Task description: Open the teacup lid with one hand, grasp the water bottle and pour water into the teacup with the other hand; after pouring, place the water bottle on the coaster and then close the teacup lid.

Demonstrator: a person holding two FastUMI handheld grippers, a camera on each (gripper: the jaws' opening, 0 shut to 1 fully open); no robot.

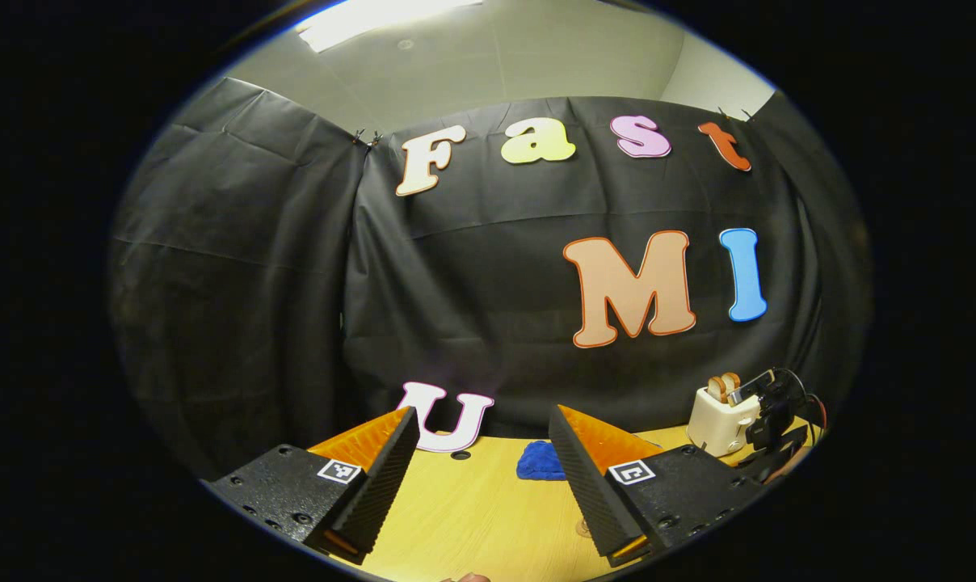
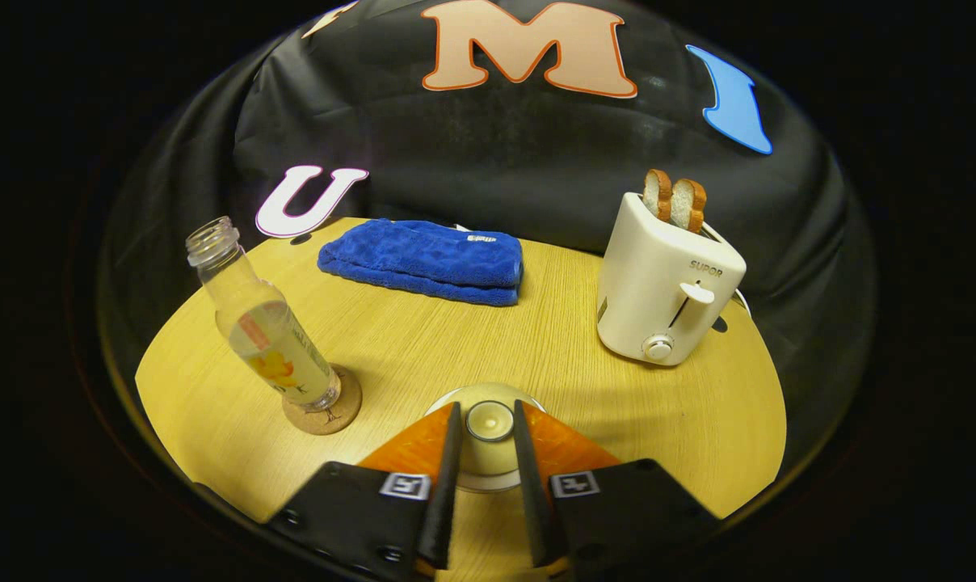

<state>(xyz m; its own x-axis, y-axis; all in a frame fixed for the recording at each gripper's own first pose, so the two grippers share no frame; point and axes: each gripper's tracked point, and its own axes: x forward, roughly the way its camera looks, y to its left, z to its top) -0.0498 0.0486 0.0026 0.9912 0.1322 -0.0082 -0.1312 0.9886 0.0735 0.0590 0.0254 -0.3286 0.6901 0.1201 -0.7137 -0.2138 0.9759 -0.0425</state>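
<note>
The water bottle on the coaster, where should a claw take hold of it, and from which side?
Grip the water bottle around its wide labelled body, coming in level from the side. It stands upright and uncapped on the coaster, so a top approach risks the open neck, and the narrow neck probably offers less hold.

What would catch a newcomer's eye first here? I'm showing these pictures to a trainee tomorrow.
Probably the right claw, closed around the knob of the teacup lid at the table's near edge. Next, the uncapped water bottle standing on its coaster to the left, and the cream toaster holding two bread slices to the right. The left claw hangs open above the table, holding nothing.
</note>
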